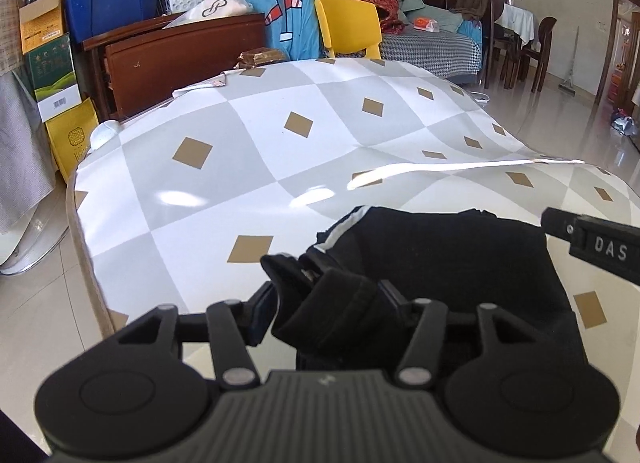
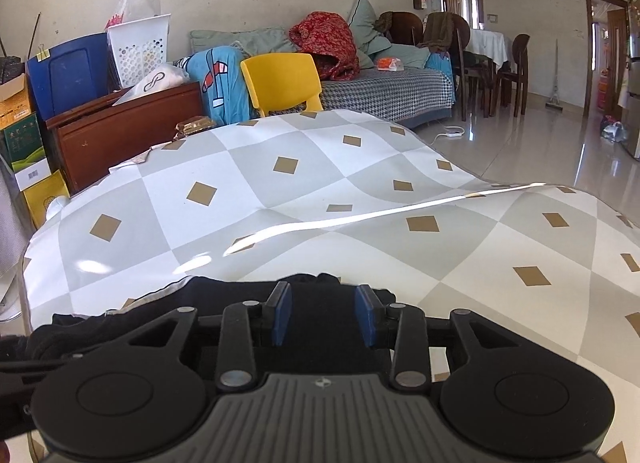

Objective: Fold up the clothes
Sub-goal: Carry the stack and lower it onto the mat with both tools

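Table with glossy grey-and-white diamond-check cover [image 1: 248,167] fills the room's middle, one raised crease running across it. Yellow plastic chair [image 1: 347,27] at its far edge. Dark folded cloth garment [image 1: 440,263] lies at the near edge, toward the right. Left gripper [image 1: 332,295] is clamped on a bunched fold of the garment's near-left corner. Right gripper [image 2: 323,317] sits over the garment, blue pads [image 2: 280,317] spread apart, nothing between them.
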